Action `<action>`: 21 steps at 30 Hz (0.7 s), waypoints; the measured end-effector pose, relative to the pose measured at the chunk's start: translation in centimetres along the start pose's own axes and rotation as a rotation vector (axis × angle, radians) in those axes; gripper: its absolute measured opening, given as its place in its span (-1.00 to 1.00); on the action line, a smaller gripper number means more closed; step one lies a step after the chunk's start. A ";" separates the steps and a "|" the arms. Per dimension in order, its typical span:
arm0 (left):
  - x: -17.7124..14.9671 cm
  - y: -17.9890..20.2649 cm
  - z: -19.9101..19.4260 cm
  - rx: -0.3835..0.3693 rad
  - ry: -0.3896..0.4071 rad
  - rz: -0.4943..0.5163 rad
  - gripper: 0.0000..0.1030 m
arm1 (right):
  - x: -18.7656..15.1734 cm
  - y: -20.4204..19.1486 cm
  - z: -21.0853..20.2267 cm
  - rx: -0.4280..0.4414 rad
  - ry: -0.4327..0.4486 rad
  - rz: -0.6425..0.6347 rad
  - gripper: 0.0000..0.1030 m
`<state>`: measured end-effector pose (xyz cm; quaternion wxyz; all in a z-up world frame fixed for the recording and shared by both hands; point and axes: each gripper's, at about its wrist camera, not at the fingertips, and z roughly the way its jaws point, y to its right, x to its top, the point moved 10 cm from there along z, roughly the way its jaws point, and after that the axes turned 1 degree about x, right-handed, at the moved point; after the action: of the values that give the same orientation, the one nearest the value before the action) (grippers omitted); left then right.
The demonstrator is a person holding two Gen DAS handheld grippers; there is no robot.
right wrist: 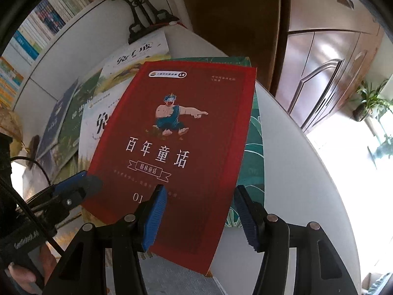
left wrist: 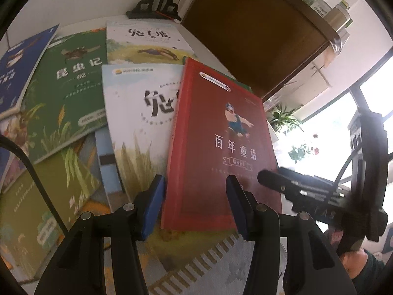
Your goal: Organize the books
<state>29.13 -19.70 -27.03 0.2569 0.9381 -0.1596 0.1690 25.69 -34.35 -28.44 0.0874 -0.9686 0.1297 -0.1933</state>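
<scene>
A red book (left wrist: 221, 135) with a cartoon figure and white characters lies tilted on top of a spread of books. My left gripper (left wrist: 195, 204) hovers over its near edge with its jaws apart: the left pad sits just outside the spine and the right pad over the cover. In the right wrist view the red book (right wrist: 176, 147) fills the centre. My right gripper (right wrist: 200, 216) is open, one pad over the cover and the other past the book's right edge. The left gripper (right wrist: 83, 186) reaches the book's left edge, and the right gripper (left wrist: 270, 179) its right edge.
Under and beside the red book lie a white book (left wrist: 137, 113), a green book (left wrist: 66, 81), a blue book (left wrist: 17, 68) and a teal leaf-patterned book (right wrist: 255, 152). They rest on a round white table (right wrist: 294, 172). A black stand (left wrist: 154, 7) and a wooden cabinet (left wrist: 245, 24) are behind.
</scene>
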 end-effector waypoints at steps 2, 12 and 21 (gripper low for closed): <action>-0.8 -0.3 -0.7 -0.014 0.001 -0.019 -0.07 | 0.1 -0.5 -0.4 0.011 0.005 -0.017 0.10; -7.6 -5.8 -5.1 0.036 0.007 -0.212 -0.07 | -1.5 -8.9 -0.4 0.077 -0.019 -0.241 0.11; -9.0 -7.2 -5.5 0.101 0.031 -0.280 -0.07 | -4.9 -10.4 0.2 0.112 -0.080 -0.310 0.09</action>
<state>22.63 -8.94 -29.23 0.2330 0.9602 -0.0147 0.1536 23.69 -23.08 -28.05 0.1155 -0.9775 -0.0361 -0.1727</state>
